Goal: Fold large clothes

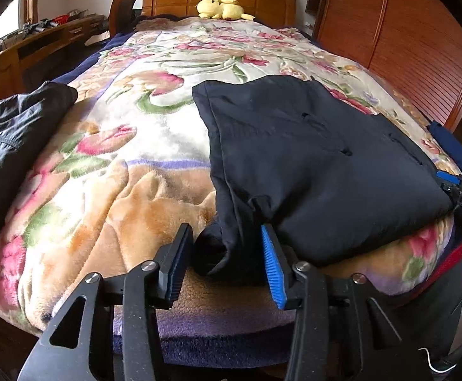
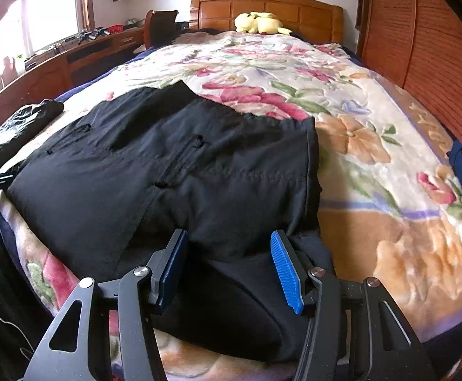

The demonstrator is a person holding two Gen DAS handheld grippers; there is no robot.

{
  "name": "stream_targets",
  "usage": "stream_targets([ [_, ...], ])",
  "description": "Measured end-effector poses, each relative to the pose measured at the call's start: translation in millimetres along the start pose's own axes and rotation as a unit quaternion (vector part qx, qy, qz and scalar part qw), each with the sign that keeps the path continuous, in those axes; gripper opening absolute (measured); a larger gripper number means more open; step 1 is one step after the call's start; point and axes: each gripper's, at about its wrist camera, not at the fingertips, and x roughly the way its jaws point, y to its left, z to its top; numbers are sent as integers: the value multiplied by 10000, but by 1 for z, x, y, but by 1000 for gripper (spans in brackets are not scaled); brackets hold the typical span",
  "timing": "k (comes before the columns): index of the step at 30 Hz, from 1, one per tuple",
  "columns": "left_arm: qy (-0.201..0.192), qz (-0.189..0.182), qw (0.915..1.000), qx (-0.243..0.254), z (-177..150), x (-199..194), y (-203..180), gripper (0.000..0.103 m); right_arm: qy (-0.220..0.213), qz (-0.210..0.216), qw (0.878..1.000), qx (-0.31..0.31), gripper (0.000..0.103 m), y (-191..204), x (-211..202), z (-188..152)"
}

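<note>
Black coat on the flowery bed

The black coat (image 1: 310,158) fills mid-frame. A dark fold sits between the left gripper (image 1: 227,260) jaws; right gripper (image 2: 231,270) jaws open over its near edge, not squeezing.

Folded garment (image 1: 310,165) on blanket (image 1: 142,165) at bed's near edge, plush toy (image 1: 223,9) far behind.

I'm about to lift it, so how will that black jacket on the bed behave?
The black jacket will probably sag, since it drapes over the bed edge. Likely light for its size; the cloth looks thin. It may slide on the plush blanket.
</note>
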Motion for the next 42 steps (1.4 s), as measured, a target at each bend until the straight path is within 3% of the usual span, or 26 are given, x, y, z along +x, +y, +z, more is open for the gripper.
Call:
stream_targets([
  [11, -74, -43, 10000, -41, -2, 4, 2, 48, -365, 457, 9971, -485, 56, 49, -21, 15],
  [21, -69, -137, 9998, -134, -2, 3, 5, 48, -171, 1182, 9914, -532, 56, 85, 7, 17],
  [39, 153, -79, 9991, -381, 1, 6, 1, 48, -92, 1111, 9913, -698, 57, 90, 41, 7],
  [40, 150, -75, 9991, -380, 1, 5, 1, 46, -107, 1117, 9912, -696, 57, 90, 41, 7],
  [42, 174, -240, 9987, -423, 2, 4, 0, 27, -125, 1121, 9912, -690, 57, 90, 40, 4],
])
